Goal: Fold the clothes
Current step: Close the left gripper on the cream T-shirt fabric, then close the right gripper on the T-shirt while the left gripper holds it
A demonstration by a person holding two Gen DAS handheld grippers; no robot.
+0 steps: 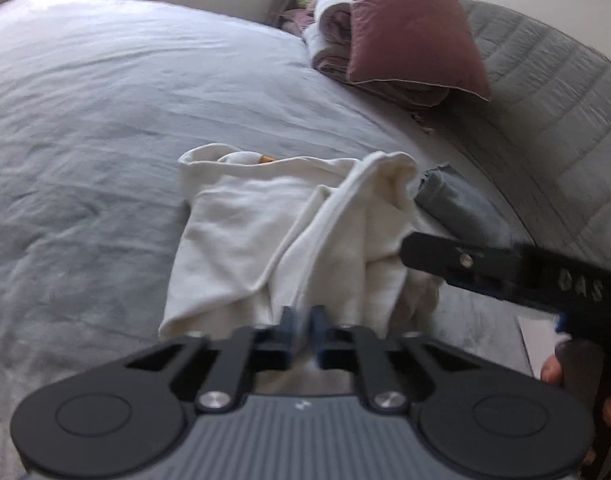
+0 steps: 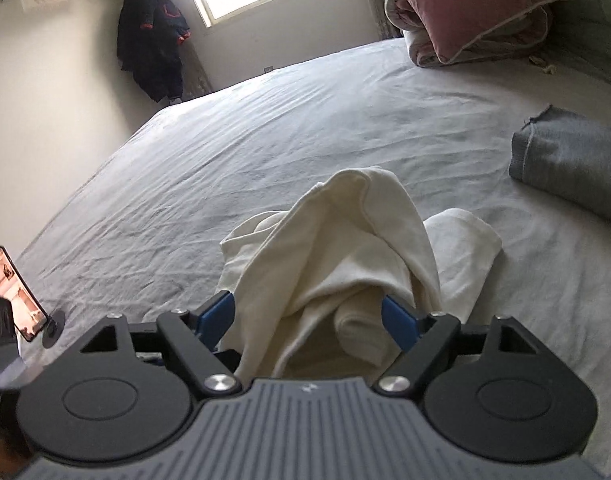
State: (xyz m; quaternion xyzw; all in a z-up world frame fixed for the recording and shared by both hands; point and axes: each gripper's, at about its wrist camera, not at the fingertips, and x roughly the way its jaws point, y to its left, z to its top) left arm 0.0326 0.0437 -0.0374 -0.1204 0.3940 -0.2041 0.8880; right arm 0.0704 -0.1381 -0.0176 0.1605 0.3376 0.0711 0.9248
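While the cream garment (image 1: 265, 232) lies bunched on the grey bed sheet (image 1: 85, 140), the left gripper (image 1: 304, 322) pinches its near edge, jaws together; the right gripper (image 2: 309, 316) stands wide with cloth draped between its fingers.

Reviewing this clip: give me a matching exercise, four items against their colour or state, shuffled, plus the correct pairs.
Things:
1. garment between the tools
2. folded garment lying to the right
3. pillow at the bed's far end
4. left tool

States:
A. dusty pink
B. cream
C. shut on cloth
D. grey

Pairs: 1-B, 2-D, 3-A, 4-C
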